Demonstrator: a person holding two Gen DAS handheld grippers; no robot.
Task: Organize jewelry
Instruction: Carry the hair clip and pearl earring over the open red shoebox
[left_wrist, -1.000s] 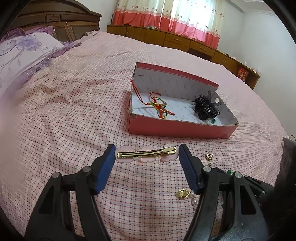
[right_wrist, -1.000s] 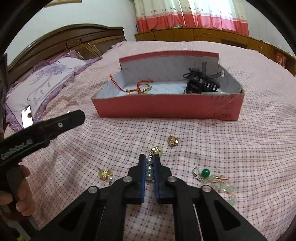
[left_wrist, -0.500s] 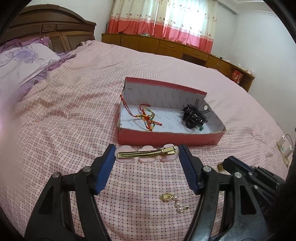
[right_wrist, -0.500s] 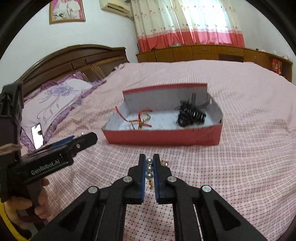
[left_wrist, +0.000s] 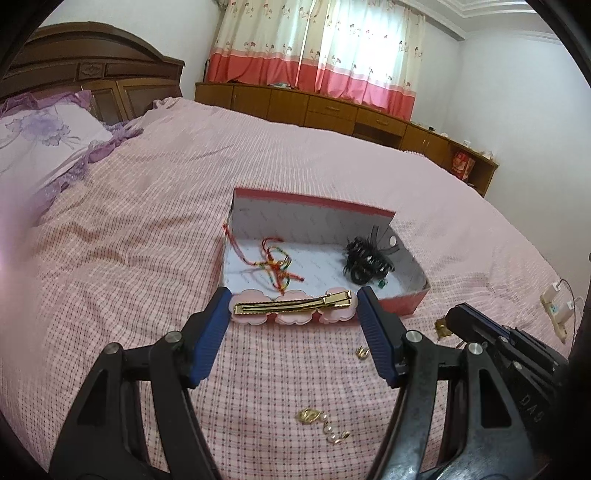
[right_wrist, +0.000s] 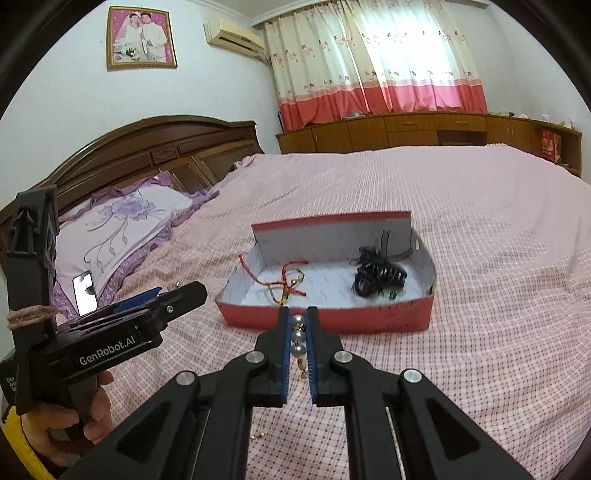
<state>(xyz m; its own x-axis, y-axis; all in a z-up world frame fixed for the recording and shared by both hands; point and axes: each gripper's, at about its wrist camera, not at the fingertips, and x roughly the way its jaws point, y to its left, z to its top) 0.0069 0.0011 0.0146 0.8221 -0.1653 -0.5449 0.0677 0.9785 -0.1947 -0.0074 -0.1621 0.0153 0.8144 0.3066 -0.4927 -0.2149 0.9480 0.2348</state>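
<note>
Both grippers higher above checked pink bedspread (left_wrist: 110, 295) than second ago. Left gripper (left_wrist: 293, 306) clamps gold clip with pink cloud backing (left_wrist: 293, 308) endwise, hiding near wall of red cardboard box (left_wrist: 402, 302). Right gripper (right_wrist: 298, 332) pinches pearl-bead earring (right_wrist: 297, 338) before box; lower dangle blurred.

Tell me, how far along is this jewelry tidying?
Done: a red braided cord and black hair claw lie in the red cardboard box. In hand: left gripper holds a gold hair clip, right gripper a pearl earring. Left: a gold pearl earring on the bed.
</note>
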